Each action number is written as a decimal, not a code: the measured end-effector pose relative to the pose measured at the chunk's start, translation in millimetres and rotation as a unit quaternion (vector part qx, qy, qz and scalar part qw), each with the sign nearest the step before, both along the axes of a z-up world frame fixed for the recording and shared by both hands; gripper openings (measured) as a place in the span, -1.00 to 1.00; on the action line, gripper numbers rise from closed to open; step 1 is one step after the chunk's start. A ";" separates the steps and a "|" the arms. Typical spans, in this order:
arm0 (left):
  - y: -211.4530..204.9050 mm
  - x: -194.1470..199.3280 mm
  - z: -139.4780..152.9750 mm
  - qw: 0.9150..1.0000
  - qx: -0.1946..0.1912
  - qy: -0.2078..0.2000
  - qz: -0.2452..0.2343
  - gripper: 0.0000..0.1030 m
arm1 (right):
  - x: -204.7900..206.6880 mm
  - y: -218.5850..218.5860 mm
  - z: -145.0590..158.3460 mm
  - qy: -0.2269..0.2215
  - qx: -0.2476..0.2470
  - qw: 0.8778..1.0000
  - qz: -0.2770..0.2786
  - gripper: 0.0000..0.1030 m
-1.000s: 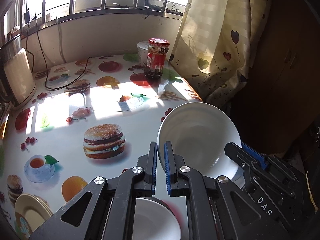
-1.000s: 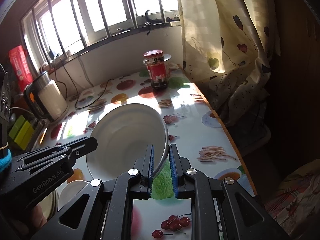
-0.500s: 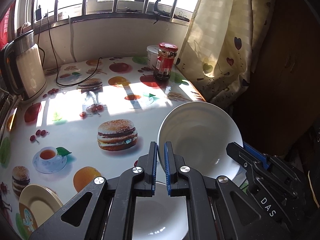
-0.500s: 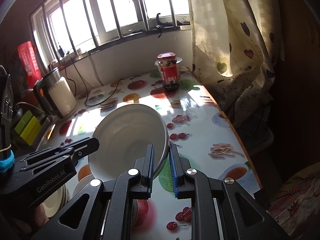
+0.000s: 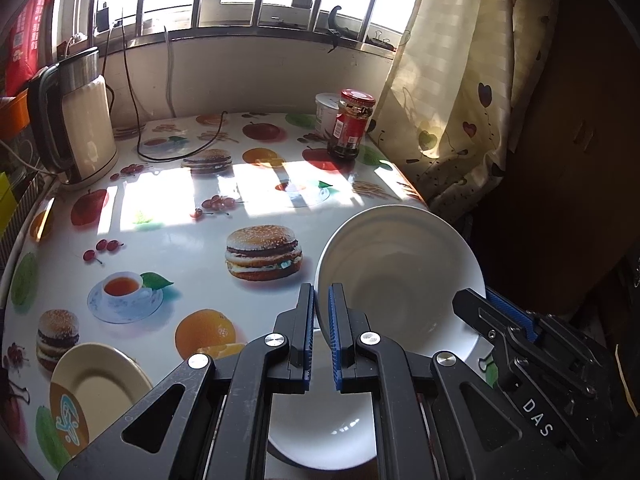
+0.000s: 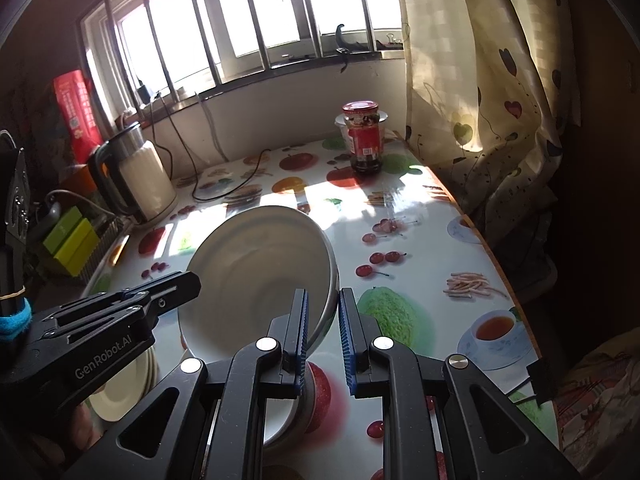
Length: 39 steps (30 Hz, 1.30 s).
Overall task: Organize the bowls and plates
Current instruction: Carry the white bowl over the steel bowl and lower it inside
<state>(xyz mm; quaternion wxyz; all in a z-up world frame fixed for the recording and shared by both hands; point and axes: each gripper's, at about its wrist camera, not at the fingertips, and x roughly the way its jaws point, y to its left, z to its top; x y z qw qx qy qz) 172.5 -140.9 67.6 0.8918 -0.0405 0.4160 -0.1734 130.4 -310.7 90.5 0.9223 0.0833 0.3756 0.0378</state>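
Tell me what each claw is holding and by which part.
Both hold the same large white bowl by its rim: the left claw clamps the rim on one side, the right claw the opposite side, keeping it lifted above the table.

Your two tongs held a white bowl [image 5: 400, 280] tilted by opposite rims; another white bowl [image 5: 320, 428] sat below them, a cream plate [image 5: 96, 392] left.
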 end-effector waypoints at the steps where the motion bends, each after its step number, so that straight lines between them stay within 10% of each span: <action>1: 2.0 -1.9 -0.2 1.000 0.000 0.000 0.001 -0.86 | -1.6 1.7 0.2 0.000 0.001 1.000 0.001 -0.70; 39: 38.9 -38.3 -30.8 0.999 0.007 0.029 0.033 -0.86 | -32.0 41.0 -28.6 0.029 0.002 0.999 0.032 -0.70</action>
